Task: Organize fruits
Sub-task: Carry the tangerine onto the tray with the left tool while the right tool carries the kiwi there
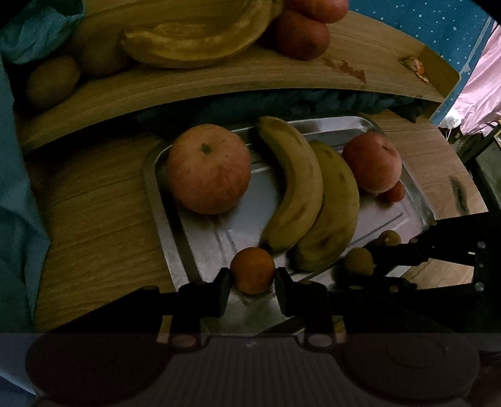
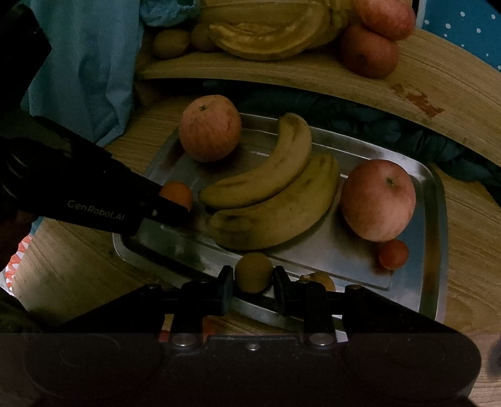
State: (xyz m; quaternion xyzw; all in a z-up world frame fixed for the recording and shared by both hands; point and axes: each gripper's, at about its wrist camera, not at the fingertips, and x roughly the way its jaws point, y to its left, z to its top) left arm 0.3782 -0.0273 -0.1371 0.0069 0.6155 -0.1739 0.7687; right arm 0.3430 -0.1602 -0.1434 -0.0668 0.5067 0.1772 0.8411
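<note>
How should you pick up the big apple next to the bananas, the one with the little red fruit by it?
Grip the big pink-red apple across its widest middle, coming straight down from above. Its stem faces up and it's round; the two yellow bananas and small red fruit crowd its sides on the metal tray.

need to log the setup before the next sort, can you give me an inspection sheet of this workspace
surface: wooden table with a raised wooden shelf behind it.
job's things: metal tray holds two apples, two bananas side by side, a small red fruit and a small brownish fruit near the front rim.
clutter: blue cloth; more apples, wooden dish and brown fruits on the shelf.
grippers: left gripper closed on a small orange fruit; right gripper closed on a small brown fruit.
cables: nothing seen.
surroundings: dotted blue fabric, pink fabric.
</note>
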